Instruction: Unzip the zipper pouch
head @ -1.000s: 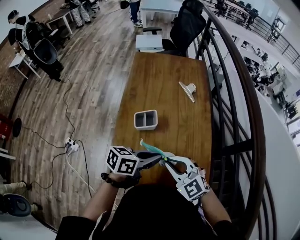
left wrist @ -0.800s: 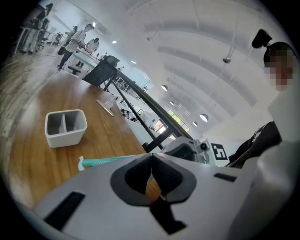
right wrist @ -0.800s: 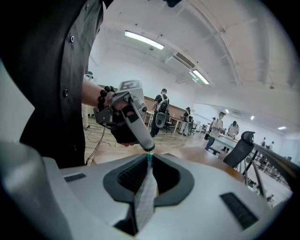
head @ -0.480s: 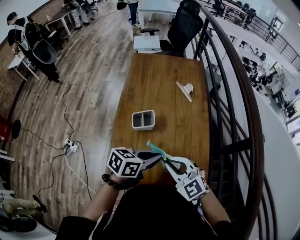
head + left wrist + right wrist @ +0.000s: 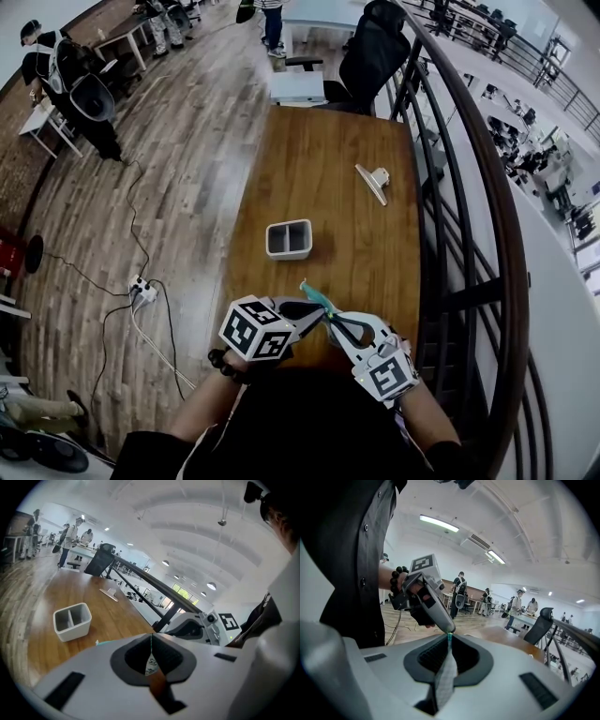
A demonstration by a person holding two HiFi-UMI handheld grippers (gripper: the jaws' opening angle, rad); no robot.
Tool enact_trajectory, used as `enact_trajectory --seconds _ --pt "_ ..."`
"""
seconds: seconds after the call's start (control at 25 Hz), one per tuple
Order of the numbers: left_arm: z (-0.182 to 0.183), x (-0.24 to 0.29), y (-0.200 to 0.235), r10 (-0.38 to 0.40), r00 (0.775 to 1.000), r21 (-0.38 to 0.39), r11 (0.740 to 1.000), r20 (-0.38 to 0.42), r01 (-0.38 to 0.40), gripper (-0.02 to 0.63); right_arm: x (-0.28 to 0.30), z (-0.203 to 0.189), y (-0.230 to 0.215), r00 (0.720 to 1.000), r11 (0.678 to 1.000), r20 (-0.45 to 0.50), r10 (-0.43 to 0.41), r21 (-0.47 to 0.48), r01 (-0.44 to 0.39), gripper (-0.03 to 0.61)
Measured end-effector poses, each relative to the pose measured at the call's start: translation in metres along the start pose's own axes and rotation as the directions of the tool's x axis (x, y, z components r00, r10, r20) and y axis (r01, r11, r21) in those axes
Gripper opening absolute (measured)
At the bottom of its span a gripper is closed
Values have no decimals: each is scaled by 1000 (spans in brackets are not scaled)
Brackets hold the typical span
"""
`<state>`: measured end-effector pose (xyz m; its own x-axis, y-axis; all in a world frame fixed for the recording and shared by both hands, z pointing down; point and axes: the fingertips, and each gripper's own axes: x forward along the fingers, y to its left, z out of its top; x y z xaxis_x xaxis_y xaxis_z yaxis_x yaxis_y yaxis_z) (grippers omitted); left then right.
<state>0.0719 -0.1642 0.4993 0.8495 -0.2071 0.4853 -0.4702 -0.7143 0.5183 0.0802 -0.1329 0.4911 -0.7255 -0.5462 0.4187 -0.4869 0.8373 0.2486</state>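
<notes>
Because the zipper pouch (image 5: 315,295), pinched between the left claw (image 5: 316,317) and the right claw (image 5: 332,322) above the tabletop's (image 5: 319,187) near edge, looks light and floppy, its fabric edge and pull tab seem the surest holds.

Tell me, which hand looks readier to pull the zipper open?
Right, I'd guess. The left gripper is shut on the pouch, anchoring it; the right gripper is shut on its grey mesh alongside, free to draw away. The zipper pull isn't visible.
</notes>
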Motion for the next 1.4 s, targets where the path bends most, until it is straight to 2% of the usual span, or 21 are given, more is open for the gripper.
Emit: enact_trajectory --seconds 0.12,0.28,0.4,0.64,0.92,1.08,1.2,1.4 --pt "-1 -1 15 81 997 36 996 -11 -80 14 -3 7 -2 1000 1000 26 4 8 -4 23" --pt "6 -10 20 25 999 -73 997 36 -22 14 -4 10 -4 999 1000 39 10 19 -10 25" --pt "6 -12 21 16 998 -109 994 63 -9 14 -3 9 -4 1000 1000 29 11 17 -12 25" --pt "2 -15 33 81 996 -62 995 43 -79 14 -4 10 -6 1000 1000 30 10 -2 -10 25" --pt "2 -25 45 103 992 -119 988 70 -94 14 -6 8 -10 1000 1000 27 -12 1 12 25" --pt "1 -29 51 140 988 -104 986 70 -133 14 -7 9 -13 999 1000 26 -20 -2 20 25" --pt "3 -32 54 145 986 -126 983 83 -134 14 -8 7 -16 999 1000 28 -29 4 29 25" --pt "4 -36 56 164 983 -114 981 87 -154 14 -9 3 -18 999 999 11 -34 3 34 25"
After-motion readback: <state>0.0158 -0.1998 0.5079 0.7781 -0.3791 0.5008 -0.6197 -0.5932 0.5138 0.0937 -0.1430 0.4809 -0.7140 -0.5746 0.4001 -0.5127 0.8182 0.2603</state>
